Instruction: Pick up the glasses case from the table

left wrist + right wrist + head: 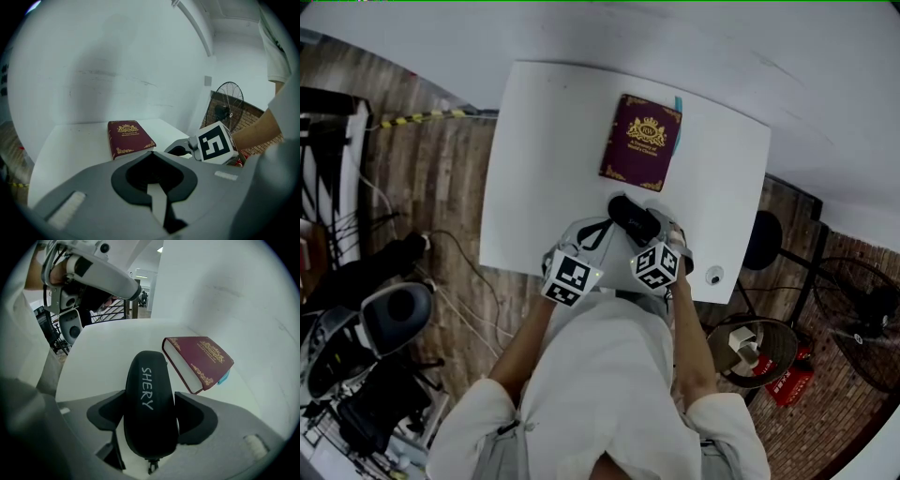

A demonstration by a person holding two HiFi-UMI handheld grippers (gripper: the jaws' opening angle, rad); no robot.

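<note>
Right gripper [149, 417]: jaws set wide and clamped on the long sides of the black oval hard-shell glasses case [147, 380], lettered "SHERY" in white. The case lies lengthwise between the pads, at the near edge of the white rectangular table [103, 352]. Just beyond the case lies a maroon hardcover book with gilt ornament [199, 362], flat, with a small light-blue item [224, 377] showing at its far corner. Left gripper [152, 180]: jaws closed together, nothing between them, held beside the right one.
</note>
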